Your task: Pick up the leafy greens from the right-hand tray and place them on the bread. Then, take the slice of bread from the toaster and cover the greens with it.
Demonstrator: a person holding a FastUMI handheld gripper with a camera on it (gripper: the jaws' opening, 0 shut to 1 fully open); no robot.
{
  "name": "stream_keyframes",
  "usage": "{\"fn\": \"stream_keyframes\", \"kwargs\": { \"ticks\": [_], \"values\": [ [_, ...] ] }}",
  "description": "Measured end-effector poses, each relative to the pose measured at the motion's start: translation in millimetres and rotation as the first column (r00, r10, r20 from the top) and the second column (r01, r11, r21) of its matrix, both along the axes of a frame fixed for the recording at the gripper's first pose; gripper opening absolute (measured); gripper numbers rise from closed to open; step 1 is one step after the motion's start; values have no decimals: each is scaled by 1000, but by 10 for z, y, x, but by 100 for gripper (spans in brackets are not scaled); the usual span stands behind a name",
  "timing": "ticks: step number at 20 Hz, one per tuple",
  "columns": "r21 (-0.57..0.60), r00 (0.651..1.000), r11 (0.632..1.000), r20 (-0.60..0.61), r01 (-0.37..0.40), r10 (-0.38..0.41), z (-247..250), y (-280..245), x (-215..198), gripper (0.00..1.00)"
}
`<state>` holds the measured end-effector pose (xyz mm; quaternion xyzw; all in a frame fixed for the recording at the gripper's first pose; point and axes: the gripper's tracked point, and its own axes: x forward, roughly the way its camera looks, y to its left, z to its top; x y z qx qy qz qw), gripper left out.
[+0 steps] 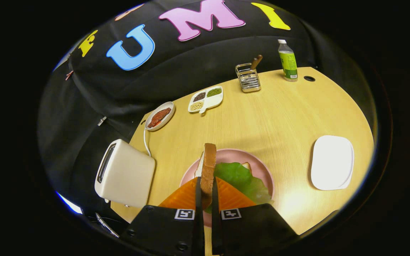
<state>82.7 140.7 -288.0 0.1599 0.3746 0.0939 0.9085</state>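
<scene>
My gripper [206, 185] is shut on a slice of bread [208, 168], held upright on its edge between the two fingers. Right below and beyond it lies a pink plate [262, 170] with a green leaf [242, 179] spread over another bread slice, a corner of which [246, 165] peeks out behind the leaf. The held slice hangs above the plate's left half. The white toaster [125, 174] stands to the left of the plate, its slot dark. A white tray [332, 161] lies to the right of the plate with nothing on it.
Farther back on the wooden table [279, 117] are an oval dish with red food [159, 116], a divided dish of grains [205, 99], a metal rack with a wooden handle [248, 78] and a green bottle [288, 61]. A white cord [145, 140] runs behind the toaster.
</scene>
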Motion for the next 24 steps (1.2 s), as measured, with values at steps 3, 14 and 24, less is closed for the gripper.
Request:
{"fn": "stream_keyframes", "kwargs": {
  "ticks": [3,14,24],
  "values": [
    [-15,998,999,-44,34,-35,-137,-154,-39,16],
    [-144,998,988,-12,63,-65,-77,-605,-204,93],
    [-203,957,978,289,50,11,1319,-779,-348,99]
  ]
}}
